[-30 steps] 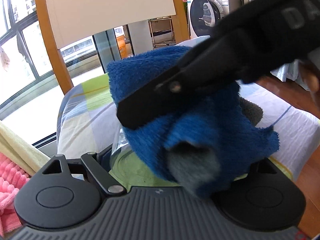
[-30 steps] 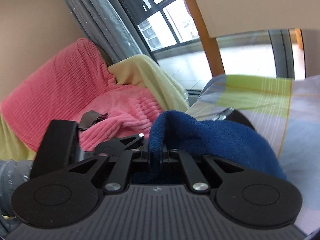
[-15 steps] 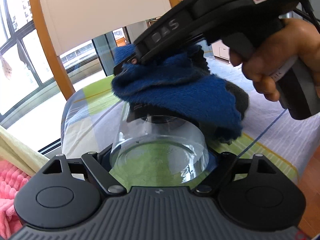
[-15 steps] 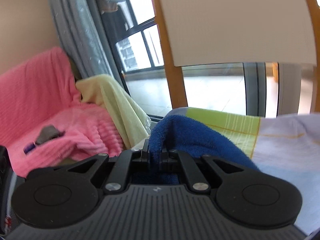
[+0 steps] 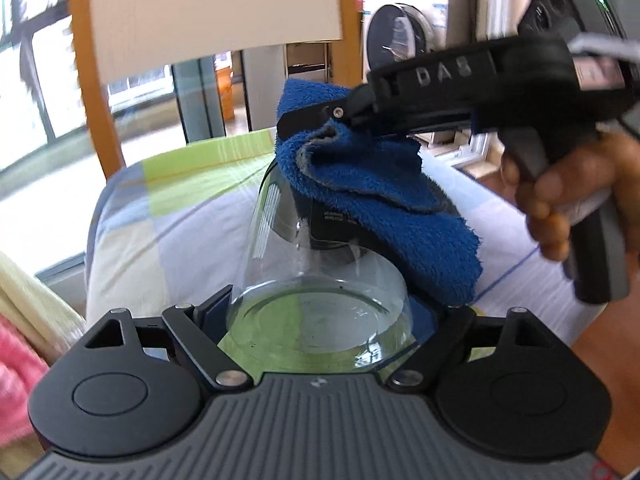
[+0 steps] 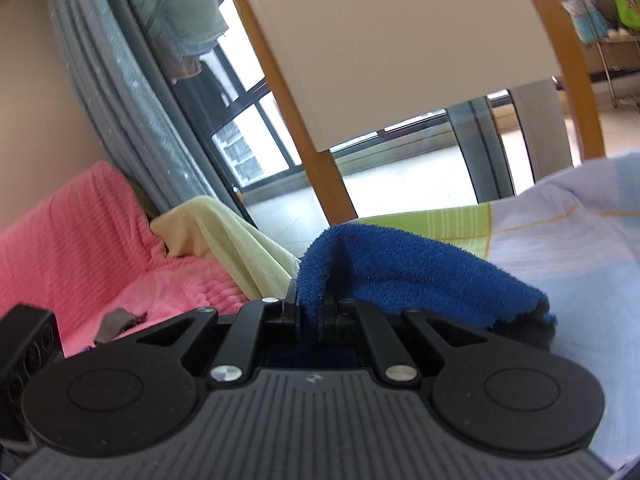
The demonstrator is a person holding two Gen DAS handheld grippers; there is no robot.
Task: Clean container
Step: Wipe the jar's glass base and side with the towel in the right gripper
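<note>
**Glass container held in your left gripper, blue cloth clamped in your right**

Your left gripper [image 5: 320, 312] grips the clear glass container [image 5: 316, 280] by its wide base, a finger on either side of the glass. Its jaws have just eased slightly wider, with the container between them and the pads on it. The container points away from you, over a bed with a checked sheet [image 5: 180, 200] in green, blue and white.

Your right gripper [image 6: 310, 316] is pinched tight on a fold of the blue cloth [image 6: 400, 276], the jaws almost together with only the fabric between them. In the left wrist view this gripper comes in from the right with your hand [image 5: 576, 196] on its handle, and the cloth drapes over the far, narrower end of the container, covering it and hanging down its right side.

To the left lie a pink blanket [image 6: 80, 248] and a pale yellow cloth [image 6: 236, 240]. A washing machine [image 5: 404, 40] stands in the background.
</note>
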